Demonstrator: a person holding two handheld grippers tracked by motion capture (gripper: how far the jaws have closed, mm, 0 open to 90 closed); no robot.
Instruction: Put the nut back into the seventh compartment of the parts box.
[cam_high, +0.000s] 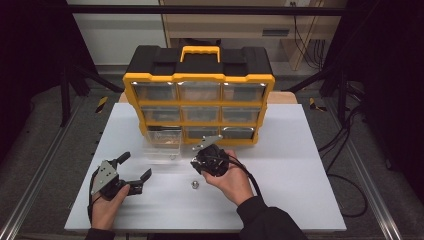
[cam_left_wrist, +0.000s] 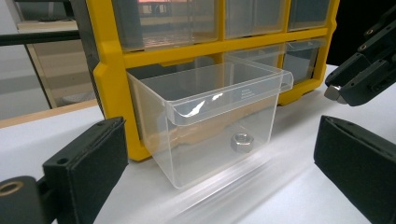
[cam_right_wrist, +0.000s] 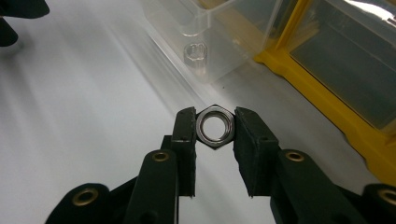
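The right gripper (cam_right_wrist: 214, 129) is pinching a small steel nut (cam_right_wrist: 214, 128) by two opposite flats above the table (cam_right_wrist: 84, 93), near the clear drawer (cam_left_wrist: 205, 116); it is looking hard, light and slippery, while the left gripper (cam_left_wrist: 219, 158) is waiting wide open and empty.

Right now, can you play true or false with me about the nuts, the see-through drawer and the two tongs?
1. The right tongs are pinching a metal nut. True.
2. The clear drawer is pushed fully into the yellow organizer. False: it is pulled out from the bottom row and rests on the white table.
3. A nut lies inside the clear drawer. True.
4. The left tongs are shut on the drawer. False: their jaws stand wide open, holding nothing, short of the drawer.
5. Another nut lies on the table between the person's two hands. True.
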